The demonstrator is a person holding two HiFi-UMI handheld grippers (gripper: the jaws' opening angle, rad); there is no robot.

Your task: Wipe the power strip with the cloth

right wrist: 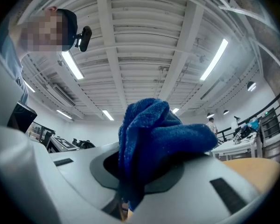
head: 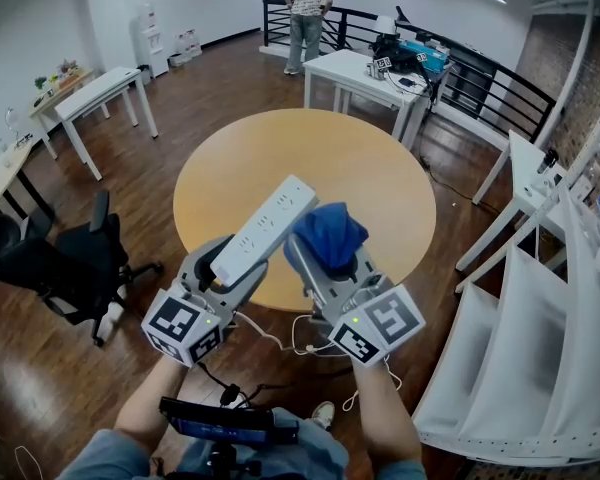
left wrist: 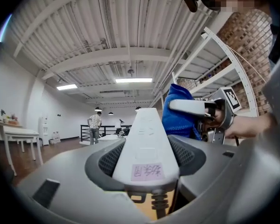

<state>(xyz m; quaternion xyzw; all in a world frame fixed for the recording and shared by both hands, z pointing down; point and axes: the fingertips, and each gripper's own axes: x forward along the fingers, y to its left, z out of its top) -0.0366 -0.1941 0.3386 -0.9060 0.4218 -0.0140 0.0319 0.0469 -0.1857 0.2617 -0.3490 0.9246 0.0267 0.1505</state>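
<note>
A white power strip (head: 268,227) is held up off the round wooden table (head: 380,183), tilted up toward the far right, with my left gripper (head: 223,264) shut on its near end. In the left gripper view the power strip (left wrist: 149,141) runs away between the jaws, a pink label on its near end. My right gripper (head: 320,253) is shut on a bunched blue cloth (head: 327,234), held right beside the strip's far half. The cloth (right wrist: 154,139) fills the right gripper view. A white cable (head: 280,342) hangs below the grippers.
White desks (head: 365,73) stand behind the table, one on the left (head: 100,93). A black office chair (head: 65,263) is at the left. White shelving (head: 550,298) stands at the right. A person (head: 306,13) stands far back by a black railing.
</note>
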